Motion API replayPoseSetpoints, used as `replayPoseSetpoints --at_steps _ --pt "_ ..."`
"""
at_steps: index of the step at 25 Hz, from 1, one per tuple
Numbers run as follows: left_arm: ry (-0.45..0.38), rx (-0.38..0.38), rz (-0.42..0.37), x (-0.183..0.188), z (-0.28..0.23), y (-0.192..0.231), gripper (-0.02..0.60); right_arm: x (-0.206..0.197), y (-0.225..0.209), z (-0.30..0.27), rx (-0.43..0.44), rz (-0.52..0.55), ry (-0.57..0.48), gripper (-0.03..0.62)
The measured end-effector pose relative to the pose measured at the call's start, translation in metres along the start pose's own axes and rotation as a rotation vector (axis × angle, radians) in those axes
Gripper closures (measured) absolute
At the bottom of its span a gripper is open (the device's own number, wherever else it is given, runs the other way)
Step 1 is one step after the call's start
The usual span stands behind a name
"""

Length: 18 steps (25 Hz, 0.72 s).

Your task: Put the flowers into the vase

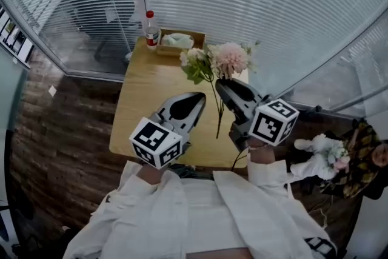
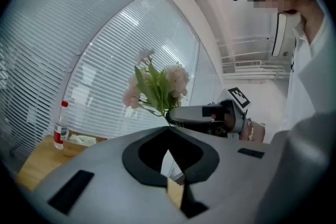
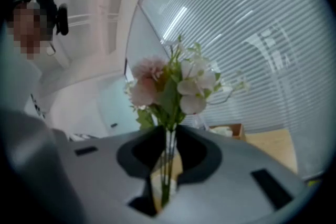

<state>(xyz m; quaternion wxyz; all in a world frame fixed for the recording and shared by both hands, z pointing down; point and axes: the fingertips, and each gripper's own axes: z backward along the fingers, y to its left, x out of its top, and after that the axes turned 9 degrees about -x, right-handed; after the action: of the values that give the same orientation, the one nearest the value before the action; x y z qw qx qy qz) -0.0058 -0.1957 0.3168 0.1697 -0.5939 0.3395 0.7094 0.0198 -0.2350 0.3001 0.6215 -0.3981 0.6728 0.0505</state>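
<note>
We find the bottle (image 1: 151, 28) at the far edge of the tabletop (image 1: 145, 100), with the box (image 1: 177, 41) just to its right. Above the tabletop's right half, the flowers (image 1: 215, 60) rise from between the jaws of the right tool (image 1: 219, 83). The left tool (image 1: 197, 97) hangs just left of it, clear of the stems. A soft toy (image 1: 318, 151) lies off the tabletop, far right.

I get bright, even light through the blinds (image 1: 254, 3), with pale glare streaks across them. Both gripper views bend strongly and go black at the corners; the flowers (image 3: 173, 86) look soft in the right one.
</note>
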Motion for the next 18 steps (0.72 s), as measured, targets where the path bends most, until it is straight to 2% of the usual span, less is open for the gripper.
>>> replayPoseSetpoints --at_steps 5,8,12,18 --pt "-0.036 0.073 -0.035 0.011 0.01 0.002 0.572 0.007 0.016 -0.001 0.082 0.047 -0.01 0.522" --pt "-0.075 0.129 -0.045 0.029 0.035 0.021 0.572 0.017 0.043 -0.019 0.127 0.074 -0.021 0.522" --pt "-0.101 0.178 -0.062 0.047 0.065 0.042 0.572 0.025 0.071 -0.048 0.153 0.12 -0.024 0.522" --pt "-0.108 0.229 -0.091 0.058 0.08 0.051 0.572 0.041 0.093 -0.062 0.208 0.155 -0.061 0.522"
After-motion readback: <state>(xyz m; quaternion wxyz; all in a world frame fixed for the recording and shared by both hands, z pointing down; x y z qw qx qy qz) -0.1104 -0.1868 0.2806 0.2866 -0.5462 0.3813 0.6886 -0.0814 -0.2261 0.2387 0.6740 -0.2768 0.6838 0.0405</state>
